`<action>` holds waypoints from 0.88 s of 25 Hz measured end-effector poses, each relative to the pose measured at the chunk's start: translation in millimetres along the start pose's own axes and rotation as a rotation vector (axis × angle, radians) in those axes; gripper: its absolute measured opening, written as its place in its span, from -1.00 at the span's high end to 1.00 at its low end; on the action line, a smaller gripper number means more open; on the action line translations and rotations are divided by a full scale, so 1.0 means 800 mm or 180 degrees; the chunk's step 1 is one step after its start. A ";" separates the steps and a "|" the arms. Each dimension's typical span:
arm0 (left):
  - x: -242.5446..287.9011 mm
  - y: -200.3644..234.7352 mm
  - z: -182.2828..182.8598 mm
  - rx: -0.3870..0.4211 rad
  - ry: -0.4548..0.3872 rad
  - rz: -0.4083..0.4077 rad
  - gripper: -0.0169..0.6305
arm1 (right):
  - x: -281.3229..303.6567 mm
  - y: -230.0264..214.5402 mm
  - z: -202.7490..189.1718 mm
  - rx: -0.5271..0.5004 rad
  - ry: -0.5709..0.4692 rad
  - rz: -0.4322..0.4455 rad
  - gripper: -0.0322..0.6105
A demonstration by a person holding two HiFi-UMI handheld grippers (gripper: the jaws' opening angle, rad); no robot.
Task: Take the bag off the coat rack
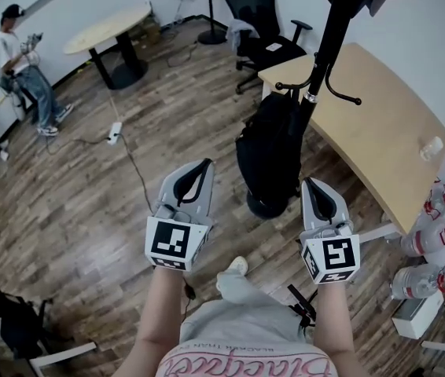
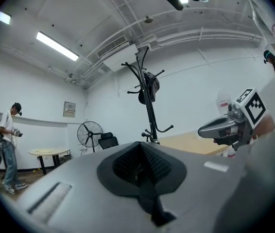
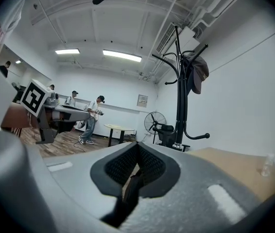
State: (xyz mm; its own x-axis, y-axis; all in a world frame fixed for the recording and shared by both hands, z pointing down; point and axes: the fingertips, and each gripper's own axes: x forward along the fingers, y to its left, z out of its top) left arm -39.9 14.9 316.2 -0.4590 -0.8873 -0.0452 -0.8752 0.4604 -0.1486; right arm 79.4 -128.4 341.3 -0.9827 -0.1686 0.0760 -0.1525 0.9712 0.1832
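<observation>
Wooden floor point(image 1: 89, 210) fills most of my head view, and a long curved desk point(image 1: 380, 148) with a pale wood top runs down the right side. At the desk's near corner stands the black coat rack point(image 1: 326, 45), its pole leaning across my view, curved hooks sticking out low on it. The black bag point(image 1: 268, 151) hangs from those lower hooks, slumped against the pole, its bottom close to the rack's round base on the floor. A grey item point(image 3: 199, 74) droops from one of the top hooks. Far off on the left a person point(image 1: 24, 69) stands near a round table point(image 1: 108, 28).

Now my claws. The left gripper point(image 1: 204, 164) floats to the left of the bag, apart from it, its jaws pressed together with nothing between them. The right gripper point(image 1: 310, 182) sits just right of the rack's base, jaws likewise closed and empty. Neither one touches the bag. A small clear bottle point(image 1: 431, 148) stands on the desk.
</observation>
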 end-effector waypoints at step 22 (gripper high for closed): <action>0.174 0.027 -0.011 0.0130 -0.0006 -0.0744 0.89 | 0.095 -0.082 -0.029 0.0131 0.0242 -0.0622 0.89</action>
State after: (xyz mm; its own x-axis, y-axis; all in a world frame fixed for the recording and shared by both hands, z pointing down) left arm -123.9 -98.5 315.4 -0.2444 -0.9696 -0.0066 -0.9507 0.2410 -0.1950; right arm 16.8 -208.4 357.5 -0.9235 -0.3652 0.1171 -0.3451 0.9245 0.1617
